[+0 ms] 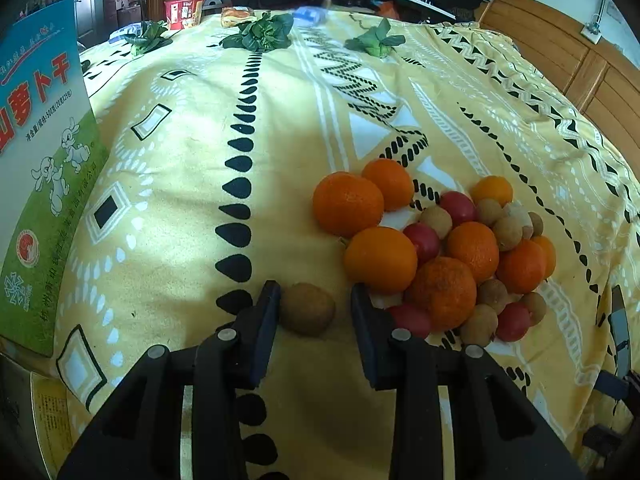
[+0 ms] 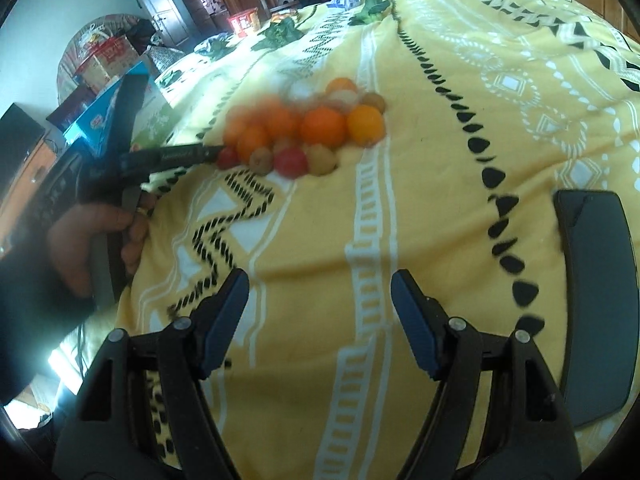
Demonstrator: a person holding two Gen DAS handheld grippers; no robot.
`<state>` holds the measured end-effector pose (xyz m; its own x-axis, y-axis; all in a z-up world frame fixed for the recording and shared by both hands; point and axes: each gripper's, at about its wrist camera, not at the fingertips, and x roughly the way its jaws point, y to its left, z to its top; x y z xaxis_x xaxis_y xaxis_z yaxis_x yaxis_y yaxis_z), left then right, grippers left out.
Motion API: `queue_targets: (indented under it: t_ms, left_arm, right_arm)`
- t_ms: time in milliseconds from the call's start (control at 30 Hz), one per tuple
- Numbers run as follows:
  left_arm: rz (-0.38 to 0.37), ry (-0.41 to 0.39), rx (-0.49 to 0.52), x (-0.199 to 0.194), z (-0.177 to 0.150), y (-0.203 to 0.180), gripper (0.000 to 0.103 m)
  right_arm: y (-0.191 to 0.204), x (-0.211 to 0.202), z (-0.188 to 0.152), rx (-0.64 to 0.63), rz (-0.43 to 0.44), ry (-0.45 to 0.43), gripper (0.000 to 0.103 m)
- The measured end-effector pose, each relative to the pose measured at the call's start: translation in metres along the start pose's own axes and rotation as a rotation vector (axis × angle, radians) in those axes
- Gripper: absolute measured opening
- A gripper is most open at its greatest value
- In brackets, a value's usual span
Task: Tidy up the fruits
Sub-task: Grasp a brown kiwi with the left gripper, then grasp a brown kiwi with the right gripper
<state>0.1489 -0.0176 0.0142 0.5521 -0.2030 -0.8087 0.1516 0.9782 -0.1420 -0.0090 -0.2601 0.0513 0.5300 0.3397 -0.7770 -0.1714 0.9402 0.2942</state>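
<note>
1. Two grippers are in view over a bed covered by a yellow patterned bedspread (image 1: 168,208).
2. Left gripper (image 1: 314,304): points steeply down at the bedspread. A single brown longan (image 1: 307,309) lies between its fingers. The left finger touches the fruit; a strip of bedspread shows between the fruit and the right finger. Jaws partly closed around the longan, not yet clamped on it.
3. The longan sits just beside the near-left edge of the fruit pile (image 1: 440,248), apart from it.
4. Fruit pile: oranges (image 1: 347,204), small red fruits (image 1: 422,240) and more brown longans, bunched together and touching, right of the bedspread's middle. The right finger of the left gripper stands against the near side of the pile, beside an orange and a red fruit.
5. Right gripper (image 2: 320,300): open wide, nothing between the fingers, hovering above bare bedspread well short of the pile. Its view is motion-blurred at the pile.
6. In the right wrist view, a hand (image 2: 96,236) holds the left gripper's handle at the left edge of the bed.
7. A dark flat tray-like object (image 2: 596,300) lies near the right edge; its kind cannot be told.
8. Far edge of the bed: three green leafy vegetables (image 1: 260,32), a red snack pack (image 1: 183,12). A blue-green printed box (image 1: 44,152) stands at the left edge.
</note>
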Motion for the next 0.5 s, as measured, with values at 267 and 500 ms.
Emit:
queue_targets:
  t_ms: [267,500]
  left_arm:
    - [-0.024,-0.018,-0.007,0.005,0.001,0.007,0.035]
    - [-0.024,-0.053,-0.061,-0.018,-0.013,0.01,0.027]
  right_arm:
    - [-0.001,0.017,0.018,0.019,0.002,-0.003,0.074]
    - [-0.006,0.029,0.033,0.023,0.002,-0.013,0.053]
